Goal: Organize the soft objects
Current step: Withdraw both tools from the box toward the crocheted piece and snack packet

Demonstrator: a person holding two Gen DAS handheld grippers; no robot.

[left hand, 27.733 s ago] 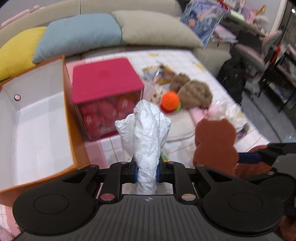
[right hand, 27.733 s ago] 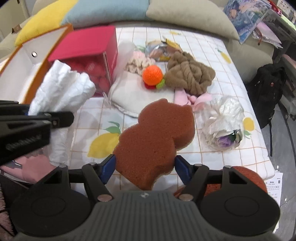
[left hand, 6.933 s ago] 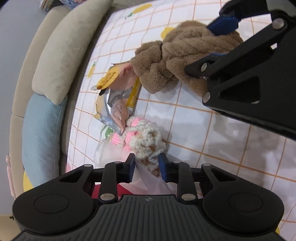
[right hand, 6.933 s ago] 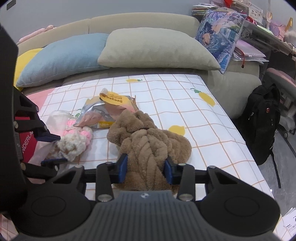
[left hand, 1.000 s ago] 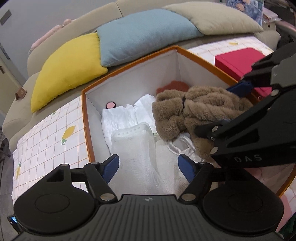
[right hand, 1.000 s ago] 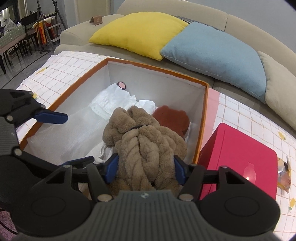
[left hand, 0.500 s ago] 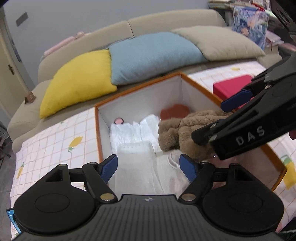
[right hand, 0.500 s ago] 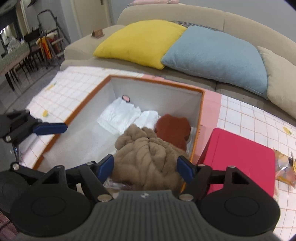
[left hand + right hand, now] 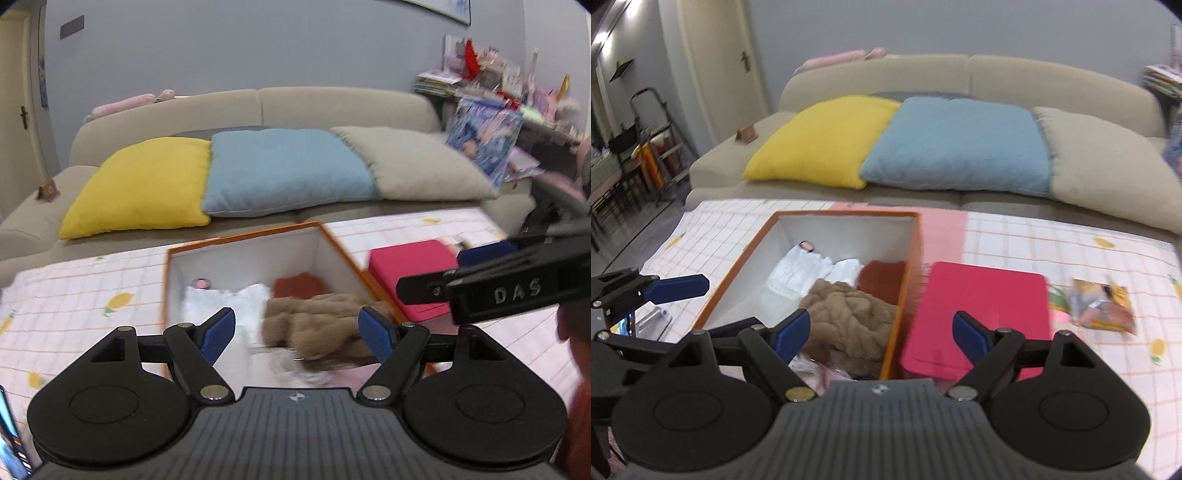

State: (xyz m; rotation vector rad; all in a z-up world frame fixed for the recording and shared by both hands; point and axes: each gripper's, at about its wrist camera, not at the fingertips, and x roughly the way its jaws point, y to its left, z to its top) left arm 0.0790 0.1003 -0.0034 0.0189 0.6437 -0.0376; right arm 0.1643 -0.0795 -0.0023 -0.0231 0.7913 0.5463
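An orange box (image 9: 905,291) with white inner walls stands on the checked cloth; the left wrist view shows the orange box (image 9: 340,245) too. Inside lie a brown braided plush (image 9: 849,314), white soft pieces (image 9: 798,273) and a rust-brown sponge (image 9: 882,275). The left wrist view shows the plush (image 9: 317,321), white pieces (image 9: 236,302) and sponge (image 9: 299,284). My right gripper (image 9: 881,330) hovers above the box's near right side, its jaws opening, nothing between them. My left gripper (image 9: 297,332) is open and empty above the box's near edge.
A pink-lidded box (image 9: 979,314) stands right of the orange box. A foil snack packet (image 9: 1102,302) lies further right on the cloth. Yellow (image 9: 820,140), blue (image 9: 960,144) and beige (image 9: 1108,166) cushions line the sofa behind. The right gripper's arm (image 9: 517,291) crosses the left wrist view.
The right gripper let go of the brown plush, which now lies in the box, and pulled up and back. The left gripper also rose away from the box, still open.
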